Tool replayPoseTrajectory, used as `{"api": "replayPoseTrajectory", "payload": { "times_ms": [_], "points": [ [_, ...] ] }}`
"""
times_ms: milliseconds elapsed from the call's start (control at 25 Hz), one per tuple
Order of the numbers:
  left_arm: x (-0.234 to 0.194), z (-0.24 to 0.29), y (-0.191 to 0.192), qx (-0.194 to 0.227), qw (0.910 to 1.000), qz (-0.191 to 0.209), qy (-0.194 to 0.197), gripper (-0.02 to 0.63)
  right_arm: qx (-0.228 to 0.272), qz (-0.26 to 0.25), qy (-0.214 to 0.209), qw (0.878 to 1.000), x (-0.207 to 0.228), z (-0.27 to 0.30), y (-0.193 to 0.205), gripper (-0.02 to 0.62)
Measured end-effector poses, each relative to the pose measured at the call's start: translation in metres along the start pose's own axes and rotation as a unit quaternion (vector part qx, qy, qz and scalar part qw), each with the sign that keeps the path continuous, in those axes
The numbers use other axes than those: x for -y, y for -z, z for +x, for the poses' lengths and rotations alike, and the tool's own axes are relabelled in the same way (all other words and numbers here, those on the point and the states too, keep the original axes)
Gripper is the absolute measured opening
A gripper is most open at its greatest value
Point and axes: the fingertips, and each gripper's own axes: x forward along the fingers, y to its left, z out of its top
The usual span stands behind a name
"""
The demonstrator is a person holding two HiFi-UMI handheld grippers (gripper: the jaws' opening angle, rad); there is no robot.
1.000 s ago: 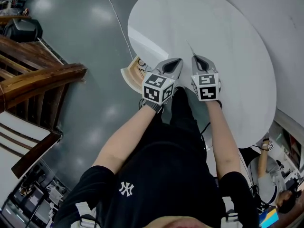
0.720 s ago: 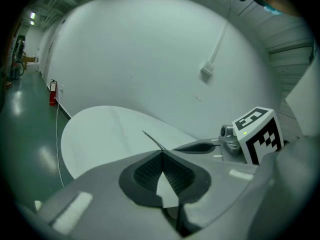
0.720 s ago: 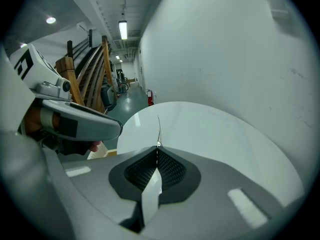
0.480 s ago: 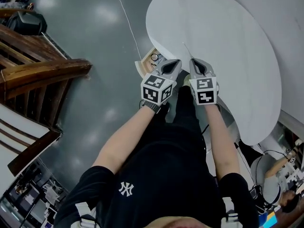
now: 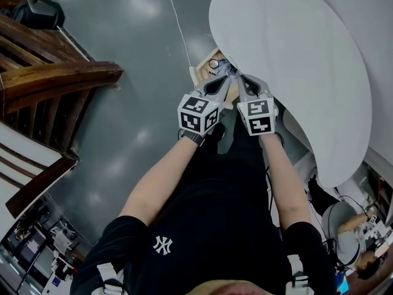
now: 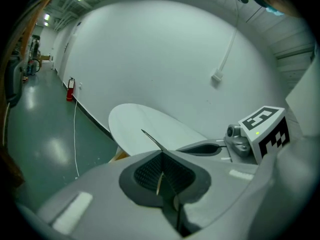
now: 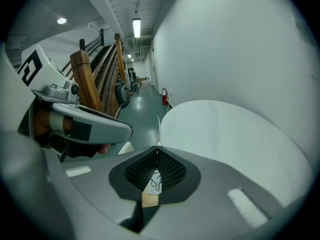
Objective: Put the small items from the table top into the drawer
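Both left gripper [image 5: 228,78] and right gripper [image 5: 240,80], jaws closed empty, have moved from table [image 5: 288,48] to drawer [image 5: 199,74].

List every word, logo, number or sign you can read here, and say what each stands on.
"NY": white interlocked monogram on the person's black T-shirt.
Black-and-white marker cubes: square code patterns only, no words.
Everything else, including the red fire extinguisher: too small to read.

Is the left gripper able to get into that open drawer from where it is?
Probably yes. The left gripper hovers just over the open drawer, which juts out from under the table, with nothing between them. Its jaws are shut.
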Motion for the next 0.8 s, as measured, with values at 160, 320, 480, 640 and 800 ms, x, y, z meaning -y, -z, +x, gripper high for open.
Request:
{"api": "replayPoseTrajectory", "payload": {
  "times_ms": [160, 320, 480, 640, 800],
  "points": [
    [-0.018, -0.008, 0.009, -0.001, 0.9999, -0.01, -0.012, 0.0, -0.012, -0.003, -0.012, 1.0, -0.016, 0.016, 0.01, 0.028],
    [-0.032, -0.015, 0.02, -0.002, 0.9996, -0.019, -0.02, 0.0, -0.027, -0.006, -0.022, 0.999, -0.03, 0.029, 0.026, 0.029],
    [-0.04, -0.013, 0.03, -0.006, 0.9993, -0.027, -0.025, 0.0, -0.044, -0.004, -0.03, 0.999, -0.036, 0.041, 0.046, 0.029],
    [-0.047, -0.01, 0.038, -0.011, 0.9991, -0.034, -0.024, 0.0, -0.062, 0.0, -0.031, 0.998, -0.039, 0.053, 0.062, 0.029],
    [-0.054, 0.0, 0.05, -0.014, 0.9989, -0.037, -0.023, 0.0, -0.078, 0.006, -0.03, 0.996, -0.035, 0.071, 0.081, 0.029]
  ]
}}
